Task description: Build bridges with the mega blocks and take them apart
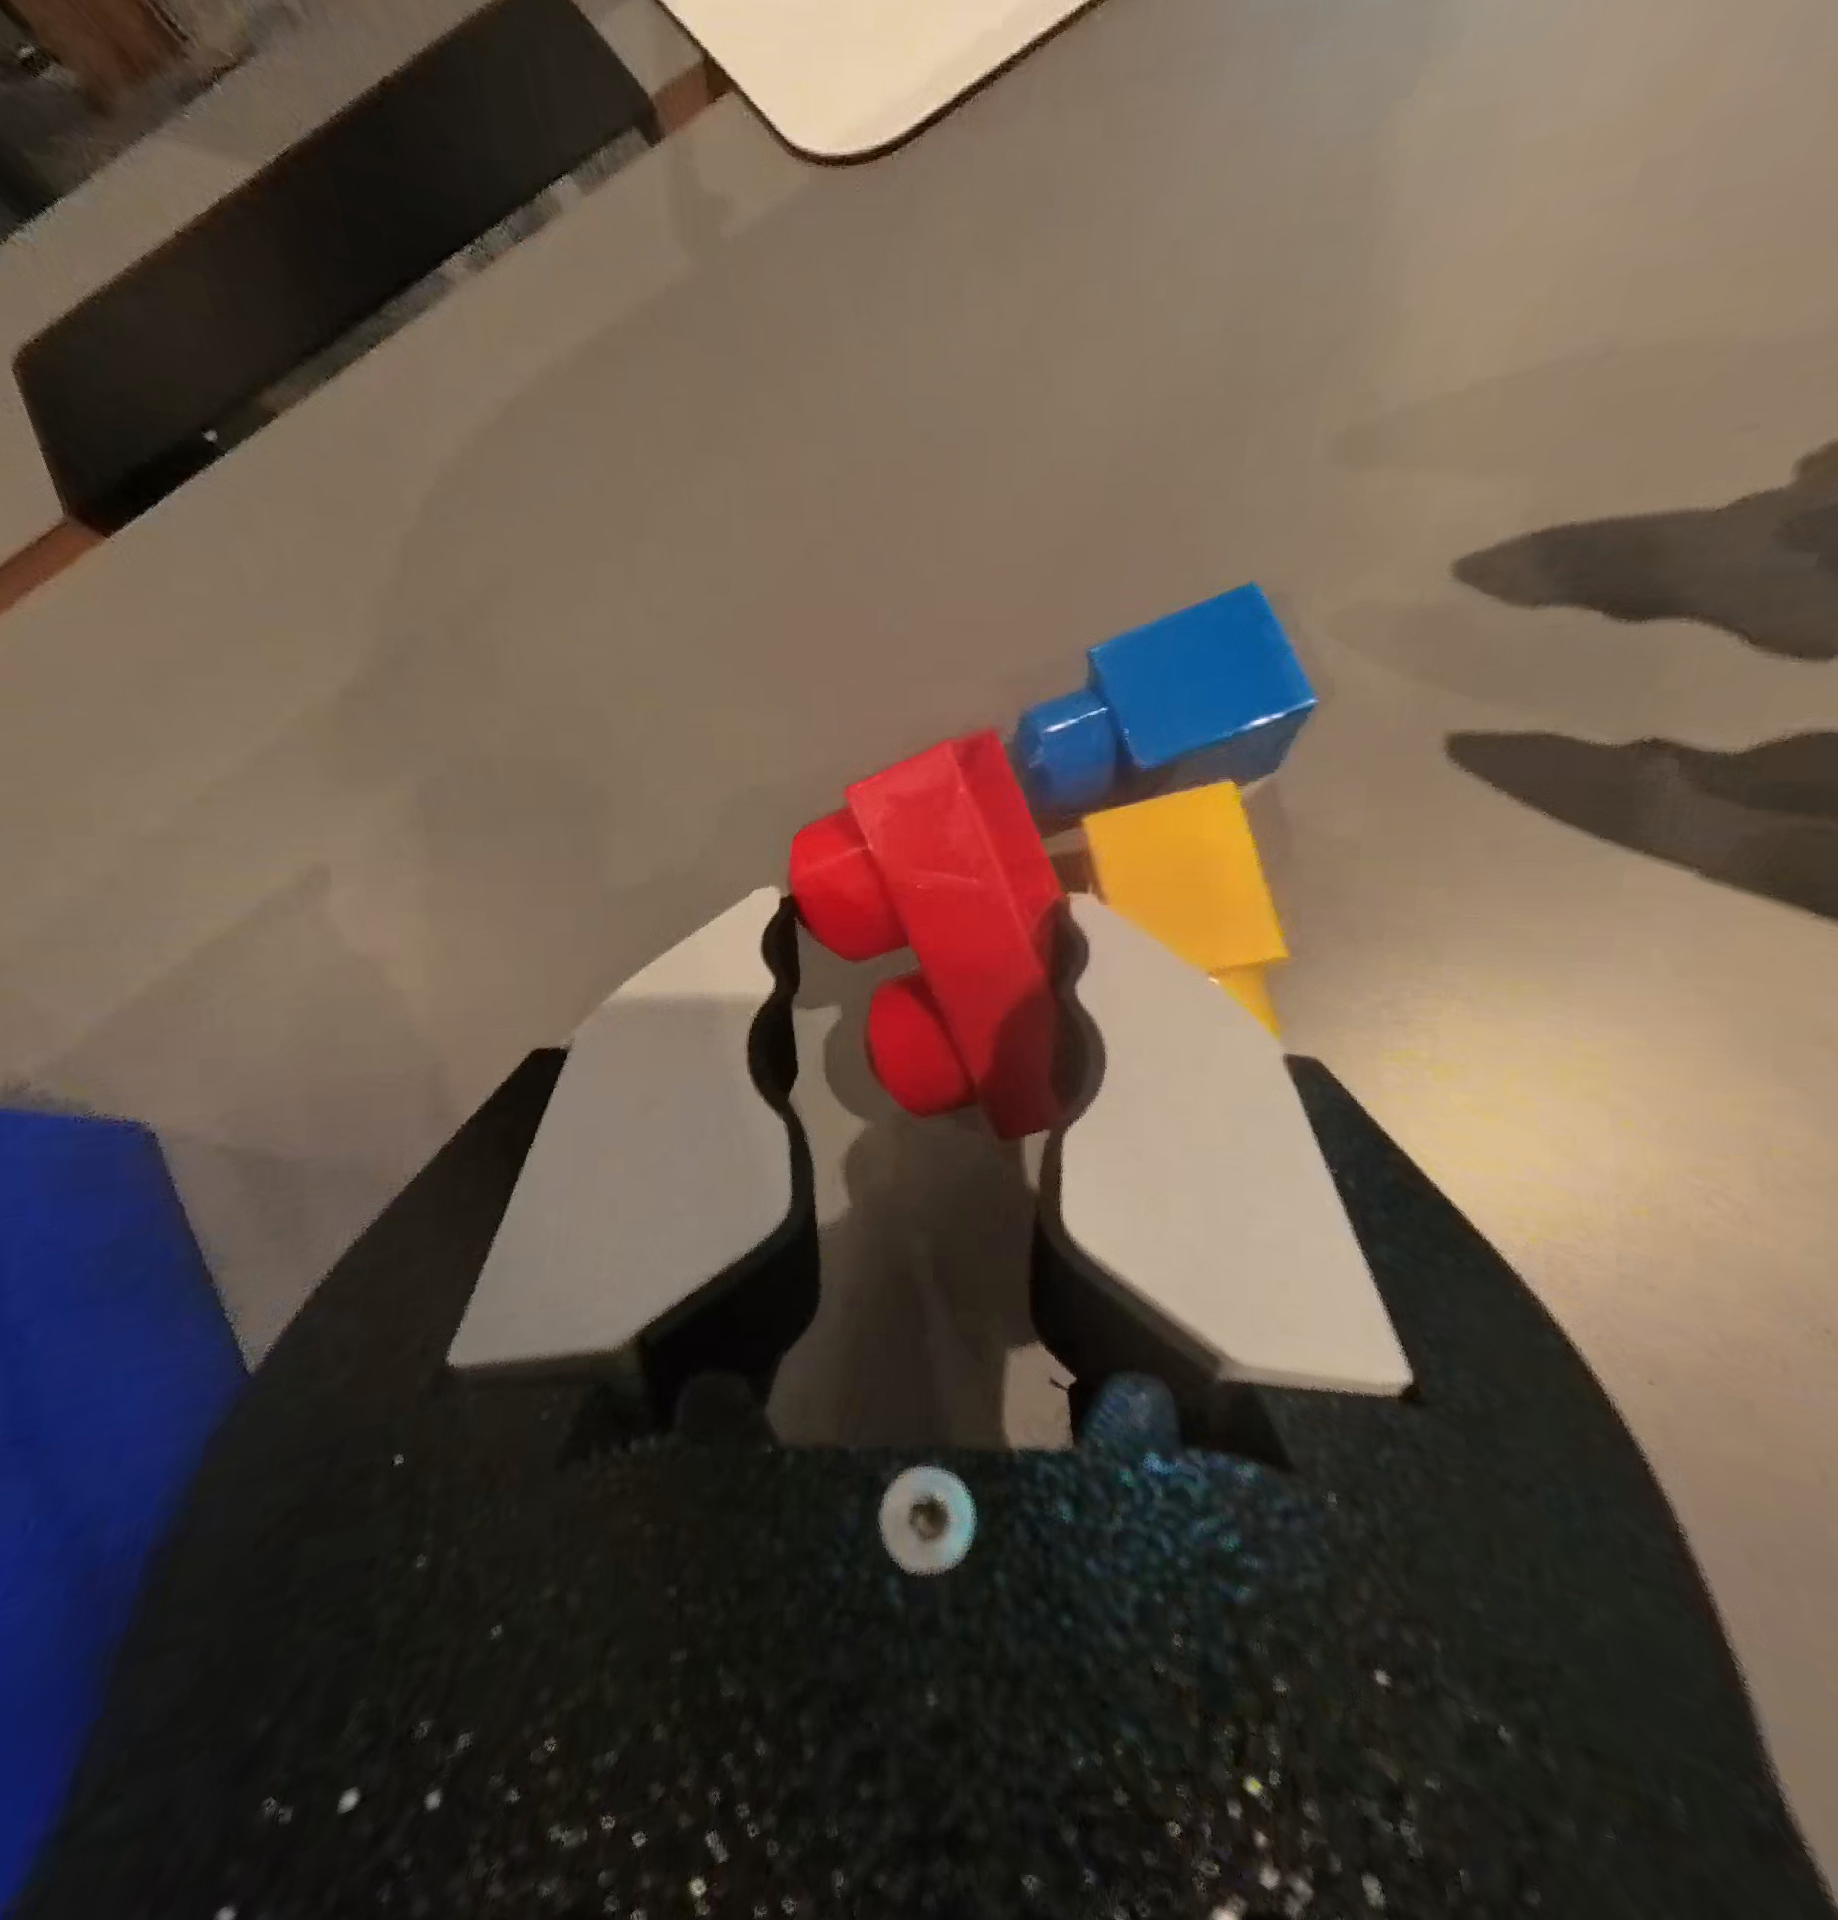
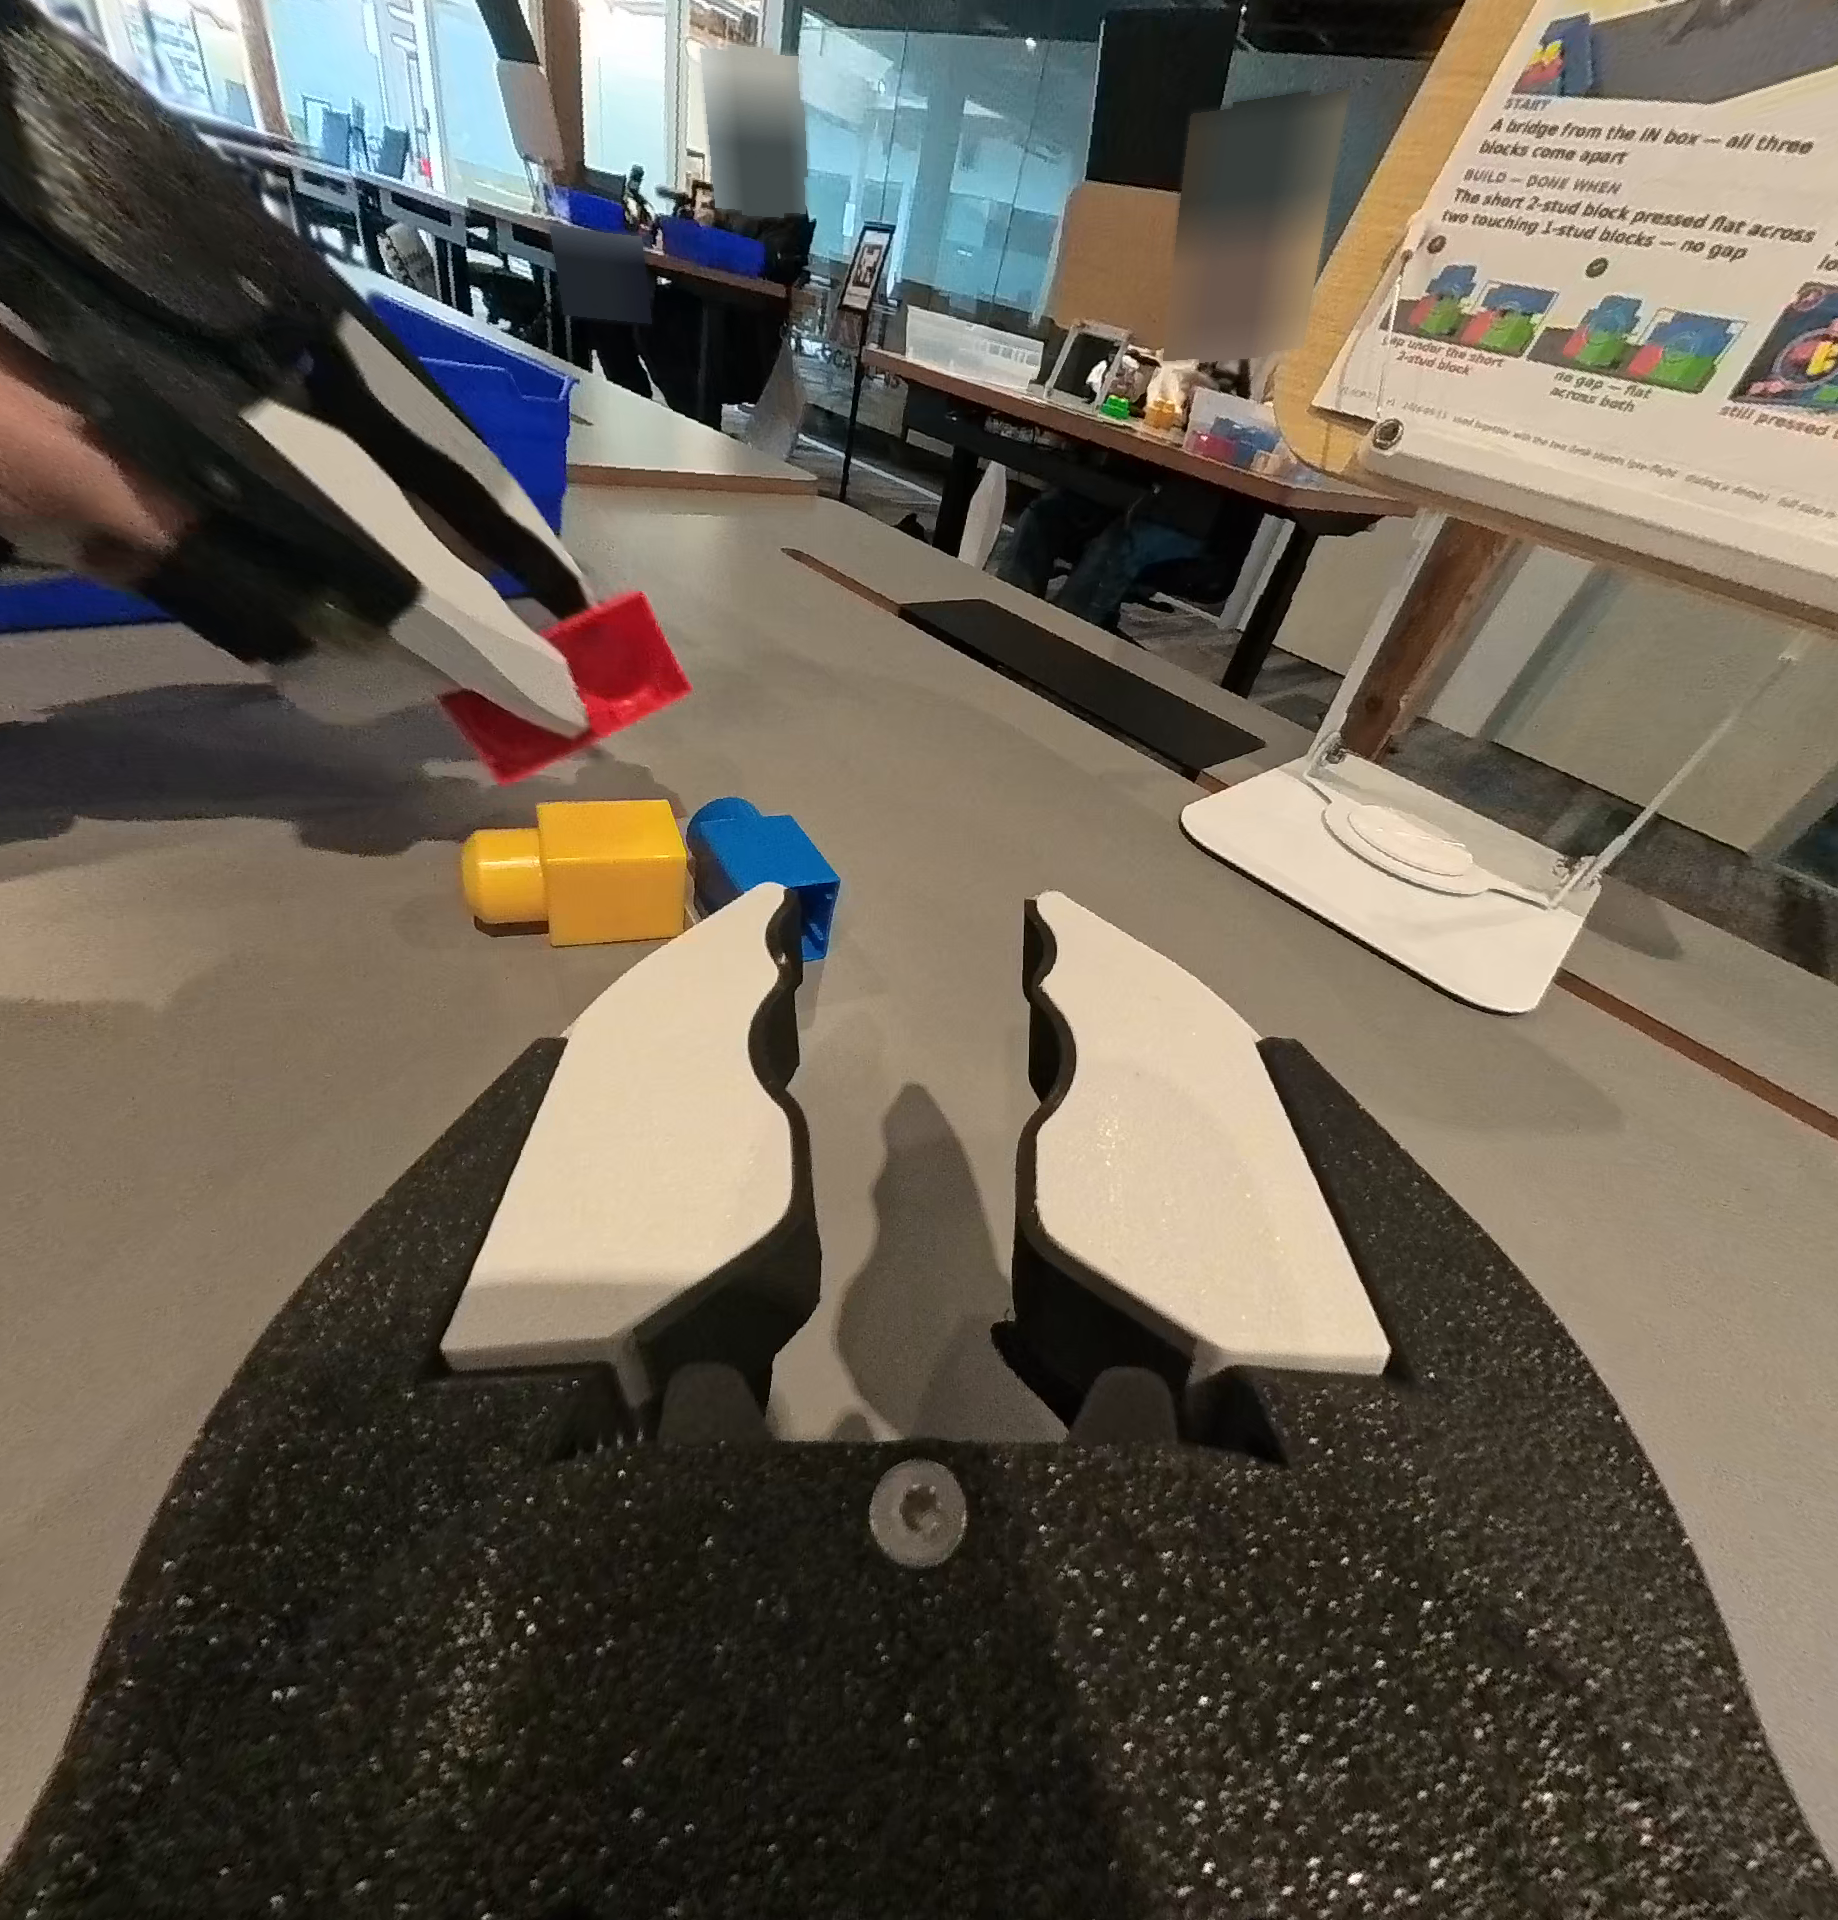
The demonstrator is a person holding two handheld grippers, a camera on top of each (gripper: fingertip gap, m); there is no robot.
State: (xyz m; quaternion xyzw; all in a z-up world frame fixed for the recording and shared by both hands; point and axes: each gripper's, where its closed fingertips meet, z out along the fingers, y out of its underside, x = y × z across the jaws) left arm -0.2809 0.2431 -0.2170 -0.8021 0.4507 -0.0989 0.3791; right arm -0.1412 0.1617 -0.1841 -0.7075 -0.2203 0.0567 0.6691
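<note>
Left claw (image 1: 925,935) of mine is clamped on the red two-stud block (image 1: 956,935), one pad against its stud side, the other against its underside, and it hangs tilted above the grey worktop (image 1: 582,623). From the right wrist view the same red block (image 2: 582,681) shows its hollow underside, lifted clear of the surface, pinched between the white fingers (image 2: 479,634).

My right claw (image 2: 904,935) stands apart, nothing between its pads, low over the worktop. Just ahead of its left fingertip lie the two one-stud blocks on their sides: the yellow block (image 2: 603,873) with its stud pointing left, and the blue block (image 2: 759,857) touching it, open end toward me.

Writing: a printed instruction sheet (image 2: 1621,239) sits on a tilted wooden board (image 2: 1414,208) at the upper right, carried by a white stand (image 2: 1414,894); it bears headings, lines of text and small coloured pictures of blocks (legible, though I leave the words alone). No brand marks are visible on the blocks themselves. A blue bin (image 2: 489,395) sits at the far left of the worktop.
</note>
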